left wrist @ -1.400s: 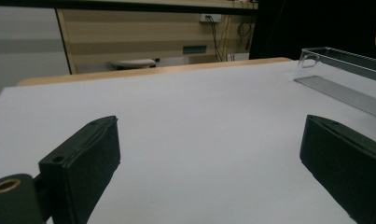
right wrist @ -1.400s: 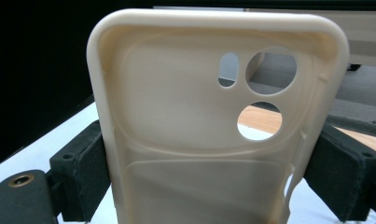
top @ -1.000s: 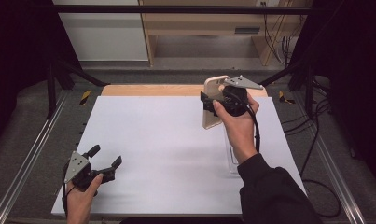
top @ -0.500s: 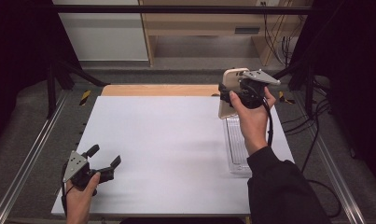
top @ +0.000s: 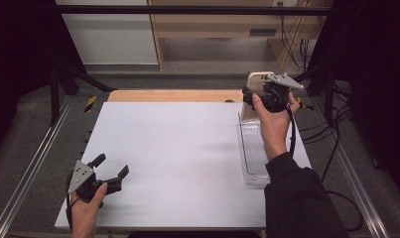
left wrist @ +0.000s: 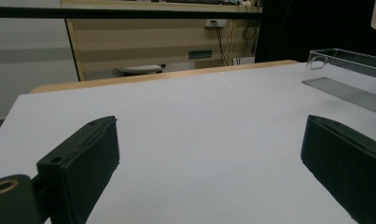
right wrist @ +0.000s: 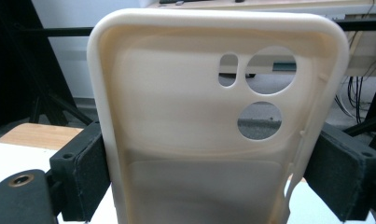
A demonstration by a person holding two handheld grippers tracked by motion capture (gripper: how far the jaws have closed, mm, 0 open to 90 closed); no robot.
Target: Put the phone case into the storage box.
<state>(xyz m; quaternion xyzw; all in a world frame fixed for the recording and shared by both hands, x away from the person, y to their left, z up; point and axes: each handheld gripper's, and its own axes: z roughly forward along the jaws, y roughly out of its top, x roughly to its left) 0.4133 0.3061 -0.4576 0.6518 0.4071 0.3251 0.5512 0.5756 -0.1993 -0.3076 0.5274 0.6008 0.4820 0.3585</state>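
Note:
A cream phone case (top: 248, 113) with round camera holes stands upright in the air over the far end of a clear plastic tray (top: 254, 158) at the table's right side. My right gripper (top: 257, 96) is shut on the case (right wrist: 213, 140), with one jaw pressed on each long edge. Its open inner side faces the right gripper view. My left gripper (top: 111, 165) rests low near the front left corner of the white board (top: 177, 144), open with nothing between its jaws. From the left gripper (left wrist: 209, 158), the tray (left wrist: 344, 70) lies far off to the right.
A strip of wooden tabletop (top: 172, 95) shows behind the white board. Metal rails (top: 33, 163) run along both sides, and cables (top: 336, 124) hang off the right edge. A wooden shelf unit (top: 212, 29) stands beyond the table.
My right gripper has carried the phone case to the right and farther back, from over the board to above the tray's far end. The left gripper has stayed put.

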